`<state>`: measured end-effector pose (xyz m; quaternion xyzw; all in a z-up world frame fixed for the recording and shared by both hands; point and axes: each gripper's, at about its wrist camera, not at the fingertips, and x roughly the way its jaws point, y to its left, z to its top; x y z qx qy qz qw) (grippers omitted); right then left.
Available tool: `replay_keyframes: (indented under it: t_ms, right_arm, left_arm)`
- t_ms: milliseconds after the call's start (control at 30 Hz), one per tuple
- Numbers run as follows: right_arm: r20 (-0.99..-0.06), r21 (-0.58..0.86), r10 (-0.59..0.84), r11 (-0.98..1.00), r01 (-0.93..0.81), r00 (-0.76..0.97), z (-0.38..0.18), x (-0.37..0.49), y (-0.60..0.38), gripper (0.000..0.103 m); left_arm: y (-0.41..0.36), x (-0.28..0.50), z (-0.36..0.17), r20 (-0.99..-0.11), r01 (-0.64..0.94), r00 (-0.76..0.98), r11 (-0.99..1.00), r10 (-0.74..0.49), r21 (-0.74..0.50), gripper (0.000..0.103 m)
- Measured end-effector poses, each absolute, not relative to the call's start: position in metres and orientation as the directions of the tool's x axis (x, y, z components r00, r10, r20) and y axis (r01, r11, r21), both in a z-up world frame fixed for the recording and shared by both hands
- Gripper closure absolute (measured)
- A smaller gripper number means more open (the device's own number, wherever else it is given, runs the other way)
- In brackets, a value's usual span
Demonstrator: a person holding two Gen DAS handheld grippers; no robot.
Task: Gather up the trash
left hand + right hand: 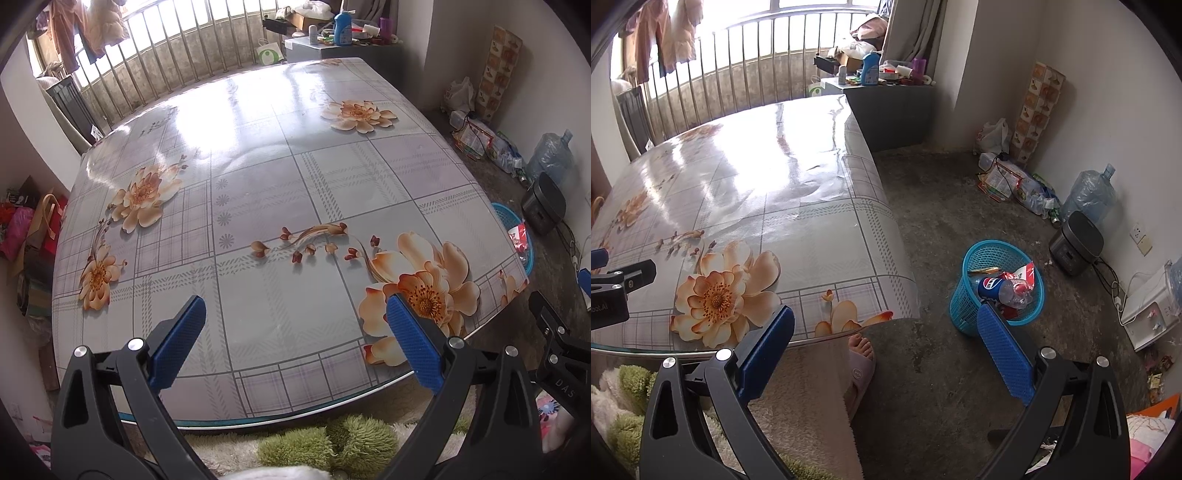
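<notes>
A round blue plastic mesh wastebasket [996,288] is standing on the grey concrete floor [945,221] beside the floral-clothed surface [746,206], holding a crushed clear Pepsi bottle [1001,288] and red-and-white wrappers [1021,274]. The left claw [295,339] and right claw [886,343] are both hanging released, gripping nothing.

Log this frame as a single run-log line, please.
left gripper: open, held nothing, over floral-cloth table | right gripper: open, held nothing | blue plastic mesh basket on floor: holds Pepsi bottle, wrappers
</notes>
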<state>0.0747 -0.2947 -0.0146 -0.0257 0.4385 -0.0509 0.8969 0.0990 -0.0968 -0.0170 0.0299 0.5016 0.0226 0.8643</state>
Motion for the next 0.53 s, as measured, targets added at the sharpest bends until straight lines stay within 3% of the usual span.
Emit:
replay_keyframes:
  t_ms: [533]
  right_arm:
    - [-0.784, -0.089, -0.113, 0.994, 0.070, 0.611, -0.0135, 0.0751, -0.2936, 0.007]
  left_arm:
    - [-0.0972, 0.0984, -0.0170, -0.866, -0.009, 0.495, 0.997, 0.068, 0.073, 0.009]
